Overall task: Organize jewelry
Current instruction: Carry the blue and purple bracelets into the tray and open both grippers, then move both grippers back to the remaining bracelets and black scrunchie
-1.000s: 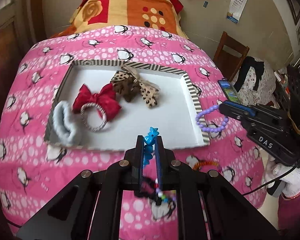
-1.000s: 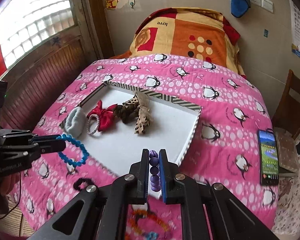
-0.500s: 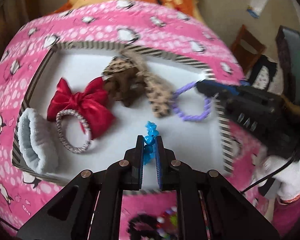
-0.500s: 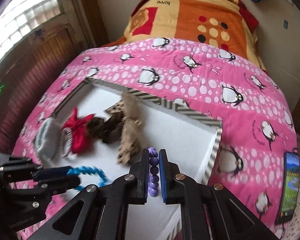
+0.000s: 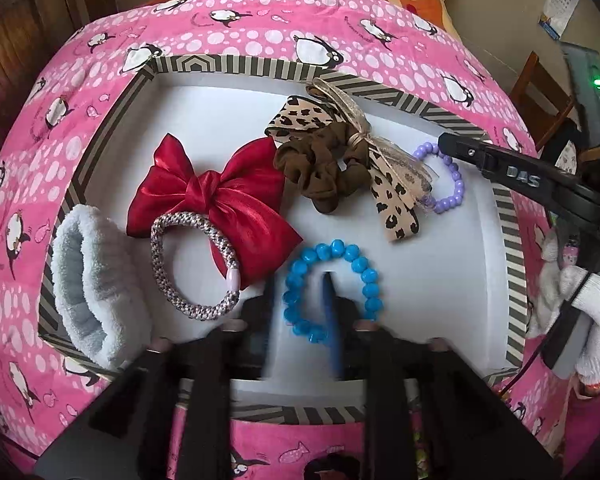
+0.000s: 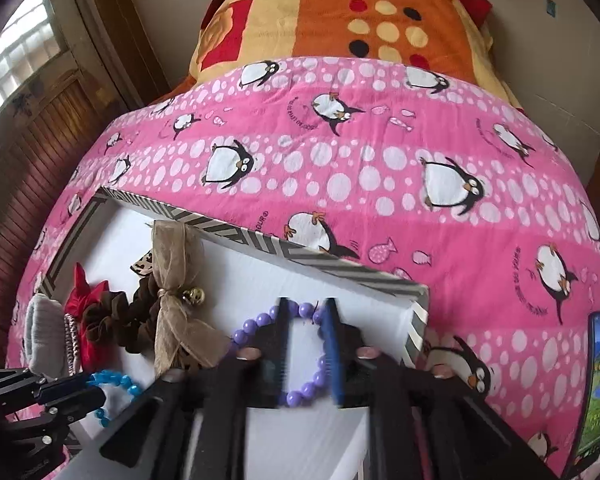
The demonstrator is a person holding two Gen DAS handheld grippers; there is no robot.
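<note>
In the left wrist view a blue bead bracelet [image 5: 356, 256] lies flat on the white floor of the striped-rim tray [image 5: 228, 65]. My left gripper [image 5: 300, 280] is over it with jaws opening; one side of the ring sits loose between the fingers, untouched by the pads. A purple bead bracelet [image 6: 300, 396] lies near the tray's right corner [image 6: 416, 300]. My right gripper [image 6: 307, 304] straddles it, jaws opening, pads off the beads. Each gripper also shows in the other view: right gripper [image 5: 446, 142], left gripper [image 6: 94, 380].
The tray also holds a red bow [image 5: 220, 196] on a woven hair tie [image 5: 156, 264], a pale blue fluffy scrunchie [image 5: 88, 280] and a brown scrunchie with a leopard bow [image 5: 324, 168]. It rests on a pink penguin blanket [image 6: 380, 160]. A phone [image 6: 598, 380] lies at the right.
Both grippers came down over the tray with their bracelets pinched. Their jaws have since parted, and the blue and purple bracelets now rest on the tray floor.
</note>
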